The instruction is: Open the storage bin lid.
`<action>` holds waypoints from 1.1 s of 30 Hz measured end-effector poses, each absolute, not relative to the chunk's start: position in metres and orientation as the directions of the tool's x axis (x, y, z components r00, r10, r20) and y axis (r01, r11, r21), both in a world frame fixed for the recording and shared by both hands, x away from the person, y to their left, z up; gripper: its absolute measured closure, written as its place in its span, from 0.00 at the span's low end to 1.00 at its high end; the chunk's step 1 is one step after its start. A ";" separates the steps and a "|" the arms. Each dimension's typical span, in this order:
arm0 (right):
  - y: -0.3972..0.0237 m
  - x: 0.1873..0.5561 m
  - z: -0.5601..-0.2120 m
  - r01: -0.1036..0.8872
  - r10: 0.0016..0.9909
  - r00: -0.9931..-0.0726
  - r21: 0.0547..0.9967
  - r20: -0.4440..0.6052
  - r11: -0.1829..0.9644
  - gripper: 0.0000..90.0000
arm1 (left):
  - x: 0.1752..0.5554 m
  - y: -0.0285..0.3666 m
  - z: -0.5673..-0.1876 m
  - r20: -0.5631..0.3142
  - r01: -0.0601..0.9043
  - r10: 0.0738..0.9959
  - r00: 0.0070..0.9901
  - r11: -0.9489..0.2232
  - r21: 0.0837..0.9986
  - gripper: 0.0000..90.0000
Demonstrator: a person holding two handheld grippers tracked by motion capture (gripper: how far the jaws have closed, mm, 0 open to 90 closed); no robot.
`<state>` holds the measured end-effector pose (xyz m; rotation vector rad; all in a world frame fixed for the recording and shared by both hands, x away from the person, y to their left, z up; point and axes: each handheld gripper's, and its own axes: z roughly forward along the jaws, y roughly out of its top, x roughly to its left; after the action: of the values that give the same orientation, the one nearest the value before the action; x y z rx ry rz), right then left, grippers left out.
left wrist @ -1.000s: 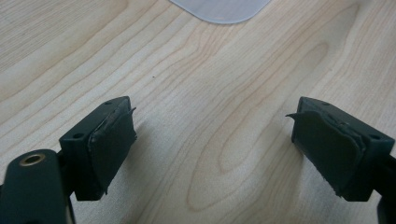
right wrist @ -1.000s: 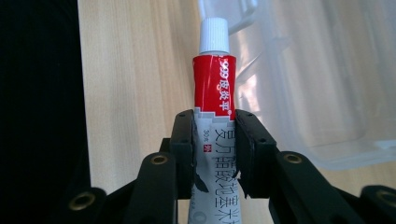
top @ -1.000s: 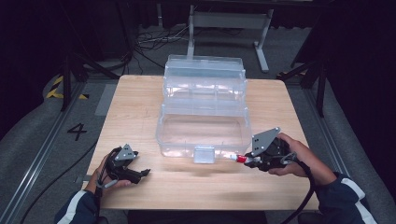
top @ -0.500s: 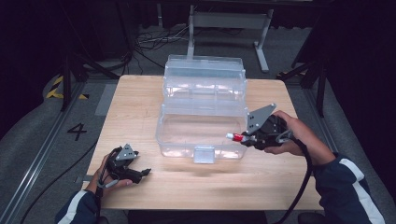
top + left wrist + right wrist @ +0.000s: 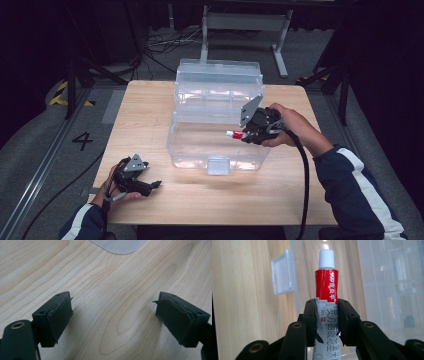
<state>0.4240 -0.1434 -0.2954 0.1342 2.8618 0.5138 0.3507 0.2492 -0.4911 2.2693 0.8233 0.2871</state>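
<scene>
The right hand-held gripper is clamped on a small red-and-white ointment tube with a ribbed white cap: in the right gripper view its two black jaws pinch the white printed body from both sides, with the red band and cap sticking out past the tips. In the high view the tube is held roughly level, cap leading, over the right end of the lower tray of a clear plastic hinged storage box, which stands open in the middle of the pale wooden bench. The box's lid is upright at the back, and its white front latch hangs toward the near edge.

The left hand-held gripper rests near the bench's near-left corner, jaws wide apart with only bare wood between them, just short of the box's corner.

By my reading, the pick-up is done and the carry has reached the box; what remains is lowering the tube into the tray, releasing it, and probably shutting the lid.
</scene>
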 end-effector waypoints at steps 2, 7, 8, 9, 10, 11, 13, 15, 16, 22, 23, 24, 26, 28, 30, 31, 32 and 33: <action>-0.139 0.429 -0.299 0.051 0.125 -0.972 0.342 -0.197 0.938 0.79 | 0.351 0.250 -0.491 -0.030 0.478 0.630 0.776 -0.557 0.679 0.16; -0.128 0.442 -0.309 0.062 0.124 -0.976 0.317 -0.177 0.946 0.79 | 0.351 0.250 -0.491 -0.031 0.476 0.627 0.779 -0.558 0.679 0.16; -0.127 0.444 -0.311 0.064 0.124 -0.976 0.311 -0.177 0.948 0.79 | 0.351 0.250 -0.491 -0.031 0.476 0.627 0.779 -0.558 0.680 0.16; -0.126 0.446 -0.313 0.065 0.124 -0.977 0.310 -0.175 0.948 0.79 | 0.351 0.250 -0.491 -0.030 0.476 0.626 0.779 -0.559 0.680 0.16; -0.125 0.448 -0.315 0.067 0.123 -0.978 0.303 -0.168 0.951 0.79 | 0.351 0.250 -0.491 -0.030 0.476 0.626 0.779 -0.559 0.679 0.16; -0.123 0.450 -0.316 0.064 0.119 -0.979 0.302 -0.168 0.951 0.79 | 0.351 0.250 -0.491 -0.032 0.477 0.627 0.779 -0.558 0.679 0.16; -0.121 0.453 -0.319 0.069 0.123 -0.978 0.299 -0.166 0.952 0.79 | 0.351 0.250 -0.491 -0.034 0.478 0.626 0.779 -0.558 0.679 0.16; -0.120 0.454 -0.321 0.068 0.120 -0.979 0.291 -0.164 0.954 0.79 | 0.351 0.250 -0.491 -0.034 0.477 0.626 0.779 -0.558 0.679 0.16; -0.119 0.456 -0.324 0.061 0.113 -0.980 0.289 -0.166 0.955 0.79 | 0.351 0.250 -0.491 -0.033 0.478 0.627 0.778 -0.557 0.679 0.16; -0.120 0.462 -0.338 0.071 0.114 -0.982 0.262 -0.153 0.962 0.79 | 0.351 0.250 -0.491 -0.034 0.478 0.627 0.778 -0.557 0.679 0.16; -0.120 0.463 -0.343 0.068 0.109 -0.983 0.254 -0.150 0.965 0.79 | 0.351 0.250 -0.491 -0.034 0.478 0.627 0.778 -0.557 0.679 0.16; -0.120 0.464 -0.345 0.073 0.112 -0.983 0.252 -0.145 0.965 0.79 | 0.351 0.250 -0.491 -0.034 0.478 0.626 0.779 -0.558 0.679 0.16; -0.121 0.465 -0.349 0.071 0.108 -0.985 0.252 -0.134 0.965 0.79 | 0.351 0.250 -0.491 -0.036 0.479 0.625 0.780 -0.559 0.677 0.16; -0.121 0.465 -0.351 0.076 0.110 -0.986 0.253 -0.123 0.964 0.79 | 0.351 0.250 -0.491 -0.039 0.479 0.624 0.781 -0.558 0.678 0.16; -0.122 0.466 -0.355 0.077 0.109 -0.987 0.251 -0.117 0.965 0.79 | 0.352 0.250 -0.491 -0.033 0.473 0.620 0.784 -0.561 0.679 0.16; -0.122 0.467 -0.357 0.076 0.109 -0.987 0.249 -0.121 0.966 0.79 | 0.352 0.250 -0.491 -0.033 0.473 0.620 0.784 -0.562 0.679 0.16; -0.122 0.467 -0.359 0.077 0.109 -0.987 0.249 -0.117 0.965 0.79 | 0.352 0.250 -0.491 -0.035 0.474 0.620 0.784 -0.561 0.679 0.16; -0.122 0.467 -0.362 0.078 0.108 -0.988 0.248 -0.109 0.966 0.79 | 0.352 0.250 -0.491 -0.033 0.474 0.621 0.783 -0.560 0.680 0.16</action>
<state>0.4672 -0.1215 -0.3616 0.1418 2.9936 0.3704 0.3519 0.2498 -0.4911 2.2717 0.8087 0.2737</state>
